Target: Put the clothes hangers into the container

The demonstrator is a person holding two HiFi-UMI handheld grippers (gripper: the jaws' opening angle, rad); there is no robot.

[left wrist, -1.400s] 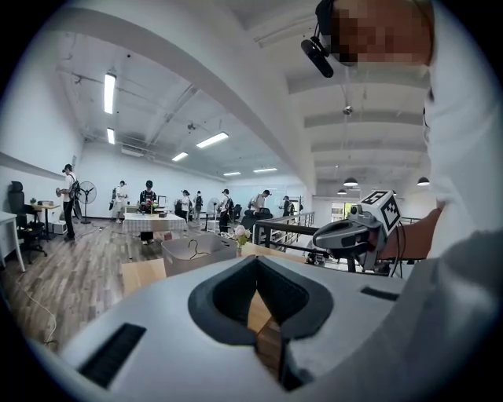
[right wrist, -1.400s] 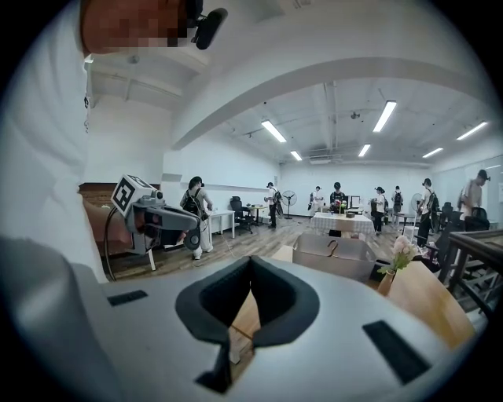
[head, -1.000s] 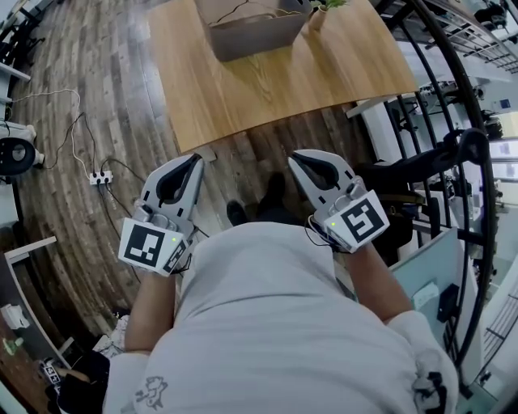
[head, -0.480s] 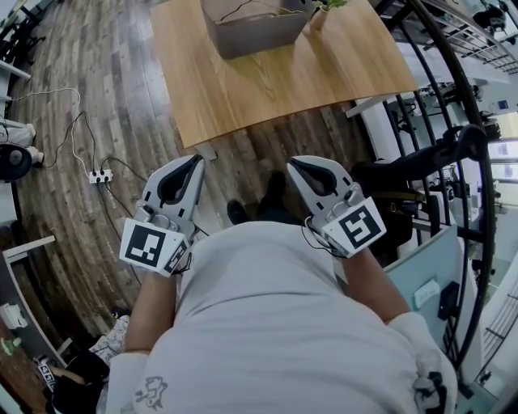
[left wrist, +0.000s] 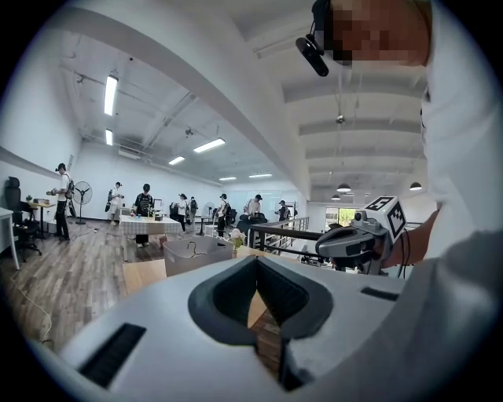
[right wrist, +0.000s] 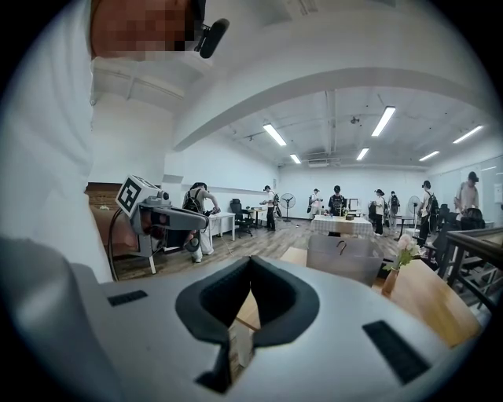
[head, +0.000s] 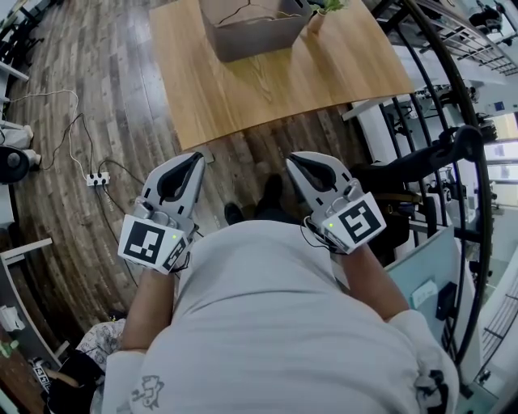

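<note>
The jaws of the left gripper (head: 197, 157) are pressed together at the tips with nothing between them, and so are those of the right gripper (head: 293, 157); in each gripper view only the hollow behind the tips shows light. Against the picture a second back nothing has really changed: both grippers sit in the same spots in front of the person's chest, tips closed as before, and only the camera has drifted slightly. Both point toward the near edge of the table (head: 267, 89), with a strip of bare wood floor (head: 121, 97) between tips and edge. To the left the floor lies wide open; to the right a black rail (head: 429, 160) runs close beside the right gripper and hems that side in. The container (head: 251, 36) stands at the far end of the table, well apart from both grippers, with a vase (head: 317, 16) just beside it. Count: two grippers, one table, one container, one vase, and one hanger (right wrist: 339, 246) whose hook shows above the container's rim; whether more lie inside cannot be told.
</note>
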